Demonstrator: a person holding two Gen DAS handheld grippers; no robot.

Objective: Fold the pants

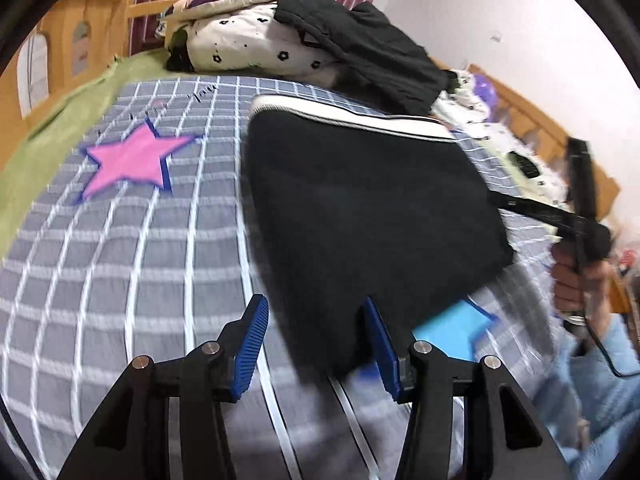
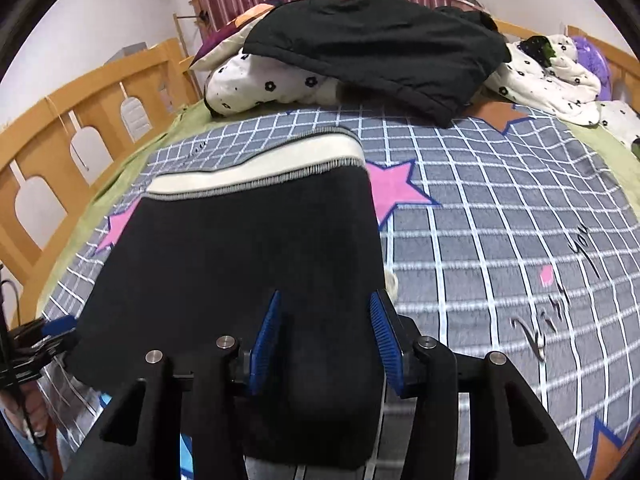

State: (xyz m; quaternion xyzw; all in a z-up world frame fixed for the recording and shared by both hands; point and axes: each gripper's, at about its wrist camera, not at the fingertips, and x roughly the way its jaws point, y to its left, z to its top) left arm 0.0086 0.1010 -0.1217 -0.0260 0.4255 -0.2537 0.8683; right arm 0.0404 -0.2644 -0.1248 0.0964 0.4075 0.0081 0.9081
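Pants (image 2: 248, 248) lie flat on the bed (image 2: 500, 240), folded into a compact dark slab. We read the long axis as running from the near edge by our grippers away toward the headboard end, with the waistband (image 2: 256, 164) at the far end. Waistband is a cream strip edged in grey stitching, slightly wavy. The rest of the cloth is plain black, smooth, with no creases we can make out. The near end is rounded in the right wrist view; the near corner in the left wrist view is blurred.

Pants sit on a grey checked sheet, partly covering a pink star (image 2: 396, 188); a second pink star (image 1: 136, 160) lies clear to their left in the left wrist view, and a blue patch (image 1: 456, 332) shows at the near right corner.

Left gripper (image 1: 318, 346): jaws apart, blue pads (image 1: 250, 348) clear of the cloth, with the pants' near edge reaching only partway into the gap. We call it open, holding nothing.

Right gripper (image 2: 326, 344): jaws apart over the pants' near right end, cloth seen between the pads, but the pads do not pinch it. Open.

Beyond the pants, a black garment (image 2: 380, 52) is draped over a flowered quilt (image 2: 272, 80). Wooden rail (image 2: 80, 120) runs along the bed's side
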